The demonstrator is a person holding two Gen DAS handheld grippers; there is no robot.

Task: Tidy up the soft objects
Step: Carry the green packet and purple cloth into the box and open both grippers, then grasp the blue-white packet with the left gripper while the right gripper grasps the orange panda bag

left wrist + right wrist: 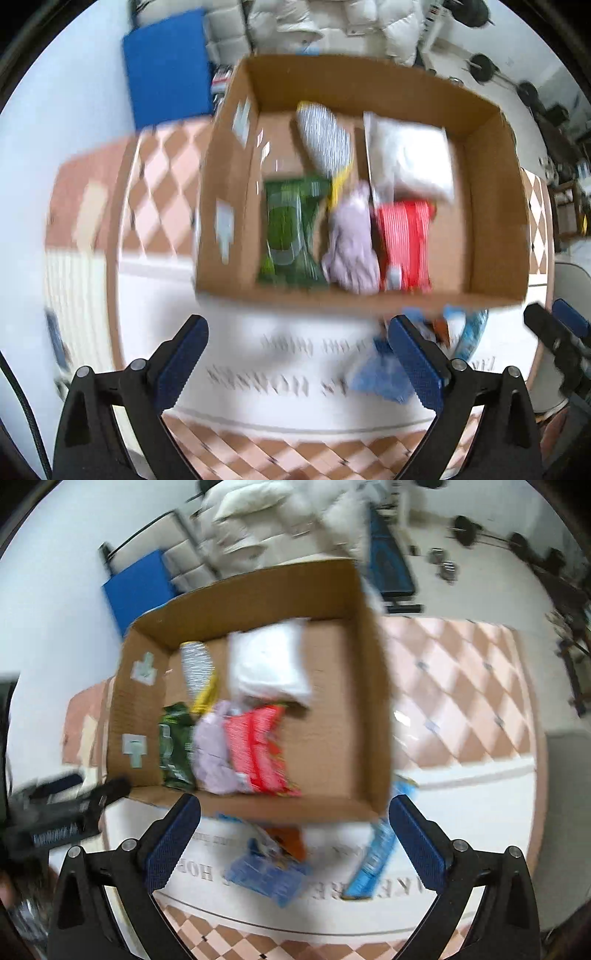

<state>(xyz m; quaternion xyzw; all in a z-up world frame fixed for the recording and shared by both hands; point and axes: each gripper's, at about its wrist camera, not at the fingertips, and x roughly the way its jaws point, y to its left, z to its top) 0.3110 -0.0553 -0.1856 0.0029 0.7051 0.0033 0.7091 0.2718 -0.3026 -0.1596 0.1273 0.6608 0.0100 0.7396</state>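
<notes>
An open cardboard box (495, 206) (369, 709) stands on the table. Inside lie a green packet (290, 229) (175, 749), a lilac soft cloth (351, 243) (212, 753), a red striped packet (404, 243) (258, 749), a white soft pack (410, 158) (269, 664) and a grey striped item (325, 136) (195, 664). A blue packet (264, 877) (380, 376) and a light-blue packet (376, 853) lie on the table in front of the box. My left gripper (299, 362) is open and empty. My right gripper (295, 845) is open and empty above the blue packet.
The table has a white centre with lettering (280, 369) and a checkered pink-brown border (461, 686). A blue pad (166, 62) and white padded jackets (273, 513) are behind the box. Dumbbells (465, 528) lie on the floor.
</notes>
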